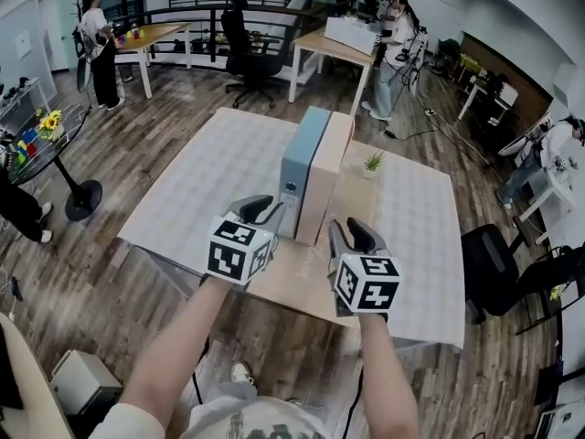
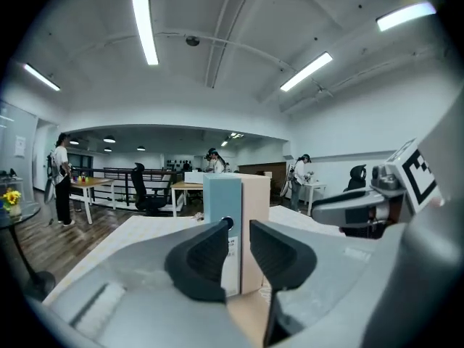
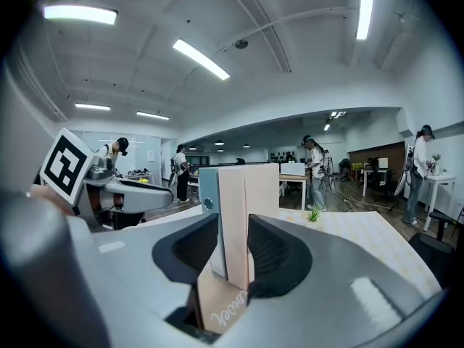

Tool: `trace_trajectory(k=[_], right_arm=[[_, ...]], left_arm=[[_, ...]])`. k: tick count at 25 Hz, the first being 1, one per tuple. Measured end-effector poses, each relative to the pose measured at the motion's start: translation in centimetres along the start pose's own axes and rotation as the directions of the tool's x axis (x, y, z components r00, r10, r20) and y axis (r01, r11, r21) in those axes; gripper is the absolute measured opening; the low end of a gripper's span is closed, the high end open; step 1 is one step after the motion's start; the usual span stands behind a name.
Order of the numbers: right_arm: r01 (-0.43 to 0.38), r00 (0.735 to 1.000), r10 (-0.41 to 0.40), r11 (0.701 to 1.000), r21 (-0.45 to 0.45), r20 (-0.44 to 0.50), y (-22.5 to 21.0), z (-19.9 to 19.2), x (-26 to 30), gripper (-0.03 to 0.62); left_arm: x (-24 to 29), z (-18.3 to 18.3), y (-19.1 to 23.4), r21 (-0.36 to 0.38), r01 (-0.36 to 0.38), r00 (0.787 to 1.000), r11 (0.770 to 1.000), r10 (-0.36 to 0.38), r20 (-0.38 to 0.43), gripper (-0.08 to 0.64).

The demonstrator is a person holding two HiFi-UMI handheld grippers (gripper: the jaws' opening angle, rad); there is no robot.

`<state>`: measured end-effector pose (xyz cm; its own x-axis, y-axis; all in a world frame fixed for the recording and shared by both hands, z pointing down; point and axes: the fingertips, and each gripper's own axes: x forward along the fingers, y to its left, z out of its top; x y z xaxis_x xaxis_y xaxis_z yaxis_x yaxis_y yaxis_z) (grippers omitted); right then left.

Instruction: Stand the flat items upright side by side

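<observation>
A blue-grey box point(image 1: 302, 165) and a pale pink box point(image 1: 324, 183) stand upright, side by side and touching, in the middle of the table. A flat tan item point(image 1: 298, 268) lies on the table just in front of them. My left gripper point(image 1: 265, 210) hovers near the blue-grey box's front end, and my right gripper point(image 1: 354, 231) is near the pink box's front. In the left gripper view the left gripper point(image 2: 241, 232) shows a narrow gap with nothing in it, the boxes point(image 2: 221, 194) beyond. The right gripper point(image 3: 233, 227) likewise holds nothing, and the pink box point(image 3: 246, 194) stands ahead.
A checked cloth point(image 1: 201, 167) covers the table. A small potted plant point(image 1: 373, 163) stands right of the boxes. A black chair point(image 1: 494, 273) sits off the table's right side. Several people, desks and office chairs are farther back in the room.
</observation>
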<state>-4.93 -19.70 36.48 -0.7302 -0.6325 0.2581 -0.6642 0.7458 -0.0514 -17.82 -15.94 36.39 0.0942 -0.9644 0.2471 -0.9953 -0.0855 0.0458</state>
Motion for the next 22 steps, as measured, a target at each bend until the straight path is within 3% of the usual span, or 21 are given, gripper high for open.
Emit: trace_trajectory(k=[6, 10, 22], right_arm=[[-0.034, 0.999, 0.034, 0.999, -0.006, 0.025, -0.5, 0.1, -3.4, 0.079], [-0.078, 0.996, 0.079, 0.997, -0.016, 0.028, -0.4, -0.2, -5.6, 0.002], [-0.119, 0.992, 0.12, 0.992, -0.032, 0.032, 0.1, -0.1, -8.3, 0.0]], left_arm=[[-3.2, -0.5, -2.6, 0.014, -0.075, 0.997, 0.997, 0.075, -0.004, 0.055], [-5.1, -0.6, -4.5, -0.011, -0.102, 0.995, 0.995, 0.102, 0.009, 0.005], [-7.5, -0.7, -6.5, -0.021, -0.131, 0.991, 0.991, 0.131, 0.006, 0.005]])
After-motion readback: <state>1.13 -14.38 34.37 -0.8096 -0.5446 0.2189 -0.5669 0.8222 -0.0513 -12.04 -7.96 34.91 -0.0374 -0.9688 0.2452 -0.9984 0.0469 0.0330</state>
